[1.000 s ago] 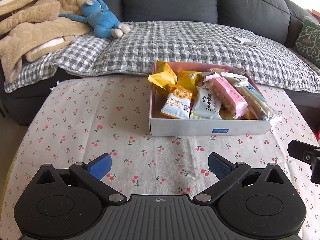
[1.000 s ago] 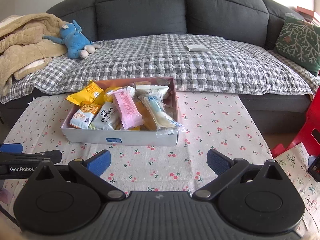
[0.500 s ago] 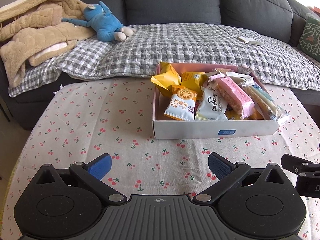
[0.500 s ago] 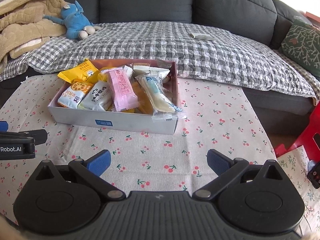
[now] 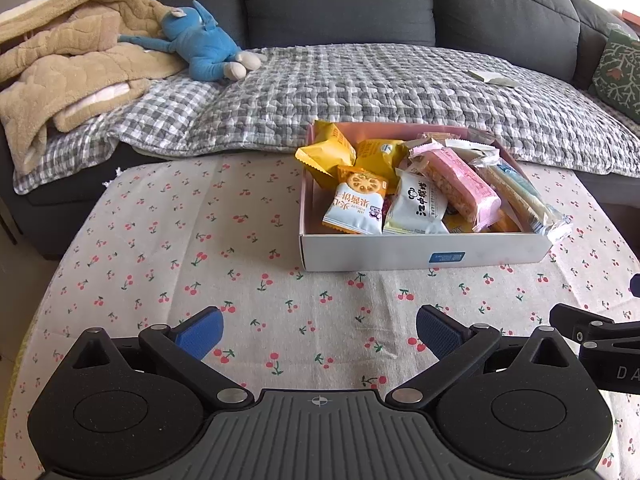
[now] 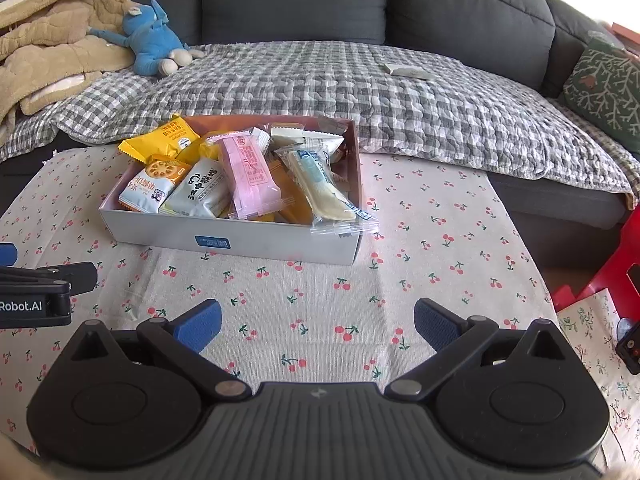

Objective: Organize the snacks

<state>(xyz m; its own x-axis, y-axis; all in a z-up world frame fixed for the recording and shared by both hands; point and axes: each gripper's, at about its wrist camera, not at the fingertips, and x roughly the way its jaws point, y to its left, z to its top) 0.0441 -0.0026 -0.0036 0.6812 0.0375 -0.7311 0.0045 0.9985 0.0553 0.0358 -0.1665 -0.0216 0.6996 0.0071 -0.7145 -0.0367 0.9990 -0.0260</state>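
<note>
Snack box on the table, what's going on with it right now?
Nothing is held yet. The left gripper and right gripper both hang open above the cherry-print tablecloth, short of the white box. The snack packets are all piled loosely inside it, with one clear-wrapped bar overhanging its front edge.

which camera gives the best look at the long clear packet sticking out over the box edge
The right wrist view: the clear packet lies near centre, its sealed end over the box front wall. The left wrist view shows it far right, foreshortened.

left gripper (image 5: pixel 318 330), right gripper (image 6: pixel 317 326), jaws spread wide
</note>
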